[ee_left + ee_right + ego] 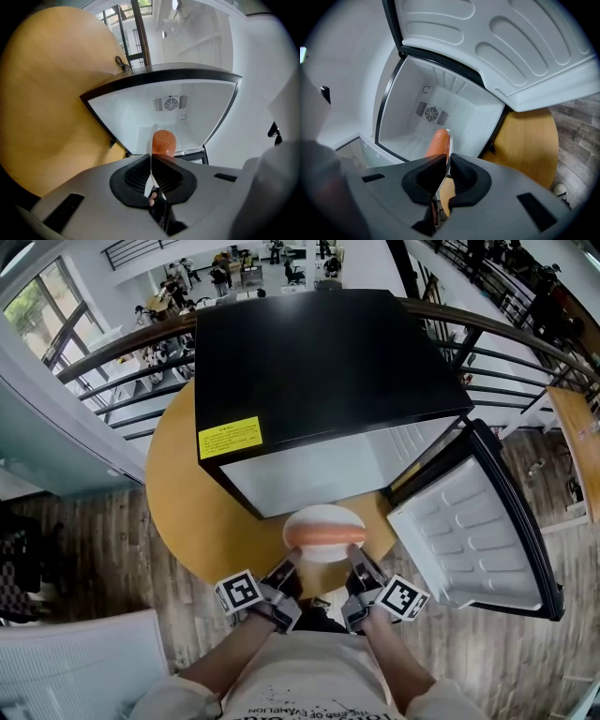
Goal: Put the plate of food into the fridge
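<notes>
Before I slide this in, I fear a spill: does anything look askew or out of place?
Nothing stands out. The left gripper and right gripper clamp the plate by its rim, the sausage lies on it, and the fridge door stands open.

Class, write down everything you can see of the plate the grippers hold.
The plate is white, round and shallow, ceramic-looking, with one orange sausage lying across it. The left gripper and right gripper each clamp its near rim. It is held about level just before the open fridge, above the table edge.
</notes>
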### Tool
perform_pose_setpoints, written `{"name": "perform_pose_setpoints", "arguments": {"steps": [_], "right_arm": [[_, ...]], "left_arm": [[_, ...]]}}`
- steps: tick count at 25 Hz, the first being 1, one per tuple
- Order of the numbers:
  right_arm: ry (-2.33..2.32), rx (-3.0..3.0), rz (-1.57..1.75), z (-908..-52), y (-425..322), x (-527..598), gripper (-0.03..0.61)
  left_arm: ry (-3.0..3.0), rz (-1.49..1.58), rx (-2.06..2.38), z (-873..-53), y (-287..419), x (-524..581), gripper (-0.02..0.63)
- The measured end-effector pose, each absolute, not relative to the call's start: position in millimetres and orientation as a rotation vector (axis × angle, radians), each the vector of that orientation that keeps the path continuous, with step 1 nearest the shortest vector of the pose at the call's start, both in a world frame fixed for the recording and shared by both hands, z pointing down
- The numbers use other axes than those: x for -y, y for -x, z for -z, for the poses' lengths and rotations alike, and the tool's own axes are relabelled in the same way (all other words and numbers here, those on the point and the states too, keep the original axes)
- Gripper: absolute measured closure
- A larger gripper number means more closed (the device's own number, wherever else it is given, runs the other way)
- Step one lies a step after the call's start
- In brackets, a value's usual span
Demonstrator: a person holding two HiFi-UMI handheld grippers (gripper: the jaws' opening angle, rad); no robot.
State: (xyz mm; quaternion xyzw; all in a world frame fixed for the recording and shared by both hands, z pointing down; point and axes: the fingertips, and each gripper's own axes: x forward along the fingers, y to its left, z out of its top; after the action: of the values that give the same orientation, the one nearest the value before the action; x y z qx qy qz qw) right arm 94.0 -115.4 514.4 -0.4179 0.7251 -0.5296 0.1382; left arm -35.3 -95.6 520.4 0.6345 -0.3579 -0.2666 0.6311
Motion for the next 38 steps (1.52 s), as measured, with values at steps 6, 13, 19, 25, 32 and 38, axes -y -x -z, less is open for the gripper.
{"name": "perform_pose_setpoints", "arguments": {"steps": [6,13,19,25,32,38], "right_arm": [[1.223,-2.112,1.501,-519.3,-96.9,134.3,0.534],[1.246,-2.076,1.504,-532.0,-100.2,152.8,0.534],[1.257,-2.082,1.490,-538.6,-95.2,173.2,0.534],[1.268,-2.078,1.503,-552.8,-89.6,192.6,0.535],[1.298,-2.059,1.498,-568.5,-89.8,219.0,0.535],[1.335,-2.044,1.477,-579.3,-91.3,240.9,0.537]], "left_arm": [[-1.441,0.692,0.789,-518.9,28.1,116.0,0.582],[-1.422,0.707,0.837,-533.9,27.3,133.2,0.583],[-1.393,0.771,0.861,-539.4,30.4,149.2,0.583],[-1.377,0.784,0.907,-555.1,37.0,163.8,0.583],[-1.321,0.750,0.986,-584.5,41.3,179.6,0.583],[-1.299,0.776,1.011,-594.5,39.4,198.1,0.582]]}}
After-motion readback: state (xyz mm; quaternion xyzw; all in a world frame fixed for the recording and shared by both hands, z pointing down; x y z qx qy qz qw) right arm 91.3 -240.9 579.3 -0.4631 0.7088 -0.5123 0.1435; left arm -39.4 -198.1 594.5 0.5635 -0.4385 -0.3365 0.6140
